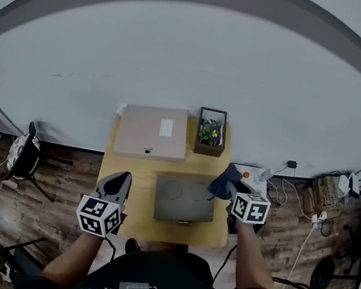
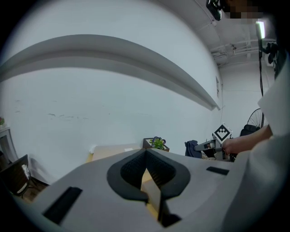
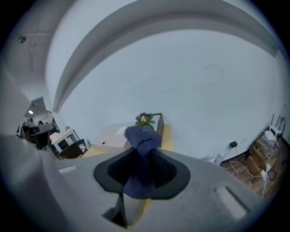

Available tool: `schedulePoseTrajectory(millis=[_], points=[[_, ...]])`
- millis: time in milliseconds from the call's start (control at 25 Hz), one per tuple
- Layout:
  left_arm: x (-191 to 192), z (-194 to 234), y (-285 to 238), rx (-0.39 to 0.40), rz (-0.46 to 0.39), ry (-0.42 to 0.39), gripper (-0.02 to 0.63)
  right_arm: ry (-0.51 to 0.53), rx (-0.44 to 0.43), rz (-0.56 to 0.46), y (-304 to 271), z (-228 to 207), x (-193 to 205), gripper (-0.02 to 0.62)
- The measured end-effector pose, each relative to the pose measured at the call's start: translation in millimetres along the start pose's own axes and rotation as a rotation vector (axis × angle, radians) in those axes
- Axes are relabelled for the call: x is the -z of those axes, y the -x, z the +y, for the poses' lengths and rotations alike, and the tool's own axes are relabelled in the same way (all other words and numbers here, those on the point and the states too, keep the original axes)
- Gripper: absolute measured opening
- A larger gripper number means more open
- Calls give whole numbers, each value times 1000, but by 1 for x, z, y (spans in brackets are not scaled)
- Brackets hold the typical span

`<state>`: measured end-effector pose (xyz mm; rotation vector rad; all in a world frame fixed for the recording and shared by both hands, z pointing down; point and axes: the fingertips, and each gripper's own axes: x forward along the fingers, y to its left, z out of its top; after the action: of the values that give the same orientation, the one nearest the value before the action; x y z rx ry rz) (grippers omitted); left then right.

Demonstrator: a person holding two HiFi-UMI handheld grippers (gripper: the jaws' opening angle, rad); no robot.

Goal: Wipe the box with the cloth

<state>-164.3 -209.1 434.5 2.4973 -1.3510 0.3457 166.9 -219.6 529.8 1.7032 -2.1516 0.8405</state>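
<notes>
Nearest you: left gripper (image 1: 120,180) over the table's (image 1: 214,232) near-left edge. Its jaws are brought together at the tips with nothing between them, and it touches nothing.

Right gripper (image 1: 230,190) over the near-right side. Its jaws are clamped on the dark blue cloth (image 3: 141,138), which bunches up past the tips while a tail hangs below.

Between the two grippers: a grey flat slab (image 1: 184,199), untouched.

Farther back: the tan box (image 1: 152,132), lying flat at the far-left of the table. Cloth is well apart from it; wiping not begun, by my reading. Whether the task means this box or the slab, I cannot tell.

Planter (image 1: 210,133) stands just beside the tan box's right edge, by the wall.

Risks:
- Your grip is on a narrow fold, so pressing and dragging may pull the cloth free.
- Nothing braces the box, so a firm stroke may slide it.
- A stroke running rightward could knock the planter.
</notes>
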Motion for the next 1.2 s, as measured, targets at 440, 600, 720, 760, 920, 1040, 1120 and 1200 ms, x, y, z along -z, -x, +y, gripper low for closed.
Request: schedulePoseTrajectory(millis=[440, 600, 720, 760, 920, 1040, 1120, 1200], points=[[-42, 6, 13, -16, -28, -63, 2, 123, -106, -209, 48, 75, -78, 100], [-55, 11, 15, -21, -35, -55, 2, 161, -134, -274, 63, 94, -100, 100], [-62, 12, 16, -20, -36, -68, 2, 188, -155, -301, 71, 103, -109, 100], [-64, 12, 17, -20, -39, -74, 0, 195, -155, -306, 73, 104, -111, 100], [-74, 12, 20, -23, -55, -88, 2, 220, -134, -314, 75, 106, -120, 98], [-79, 15, 19, -29, -74, -71, 0, 229, -124, -320, 72, 107, -125, 98], [-79, 16, 20, -32, -86, -56, 0, 229, -122, -325, 72, 108, -127, 98], [-80, 19, 19, -38, -95, -46, 0, 230, -120, -335, 73, 110, -129, 98]])
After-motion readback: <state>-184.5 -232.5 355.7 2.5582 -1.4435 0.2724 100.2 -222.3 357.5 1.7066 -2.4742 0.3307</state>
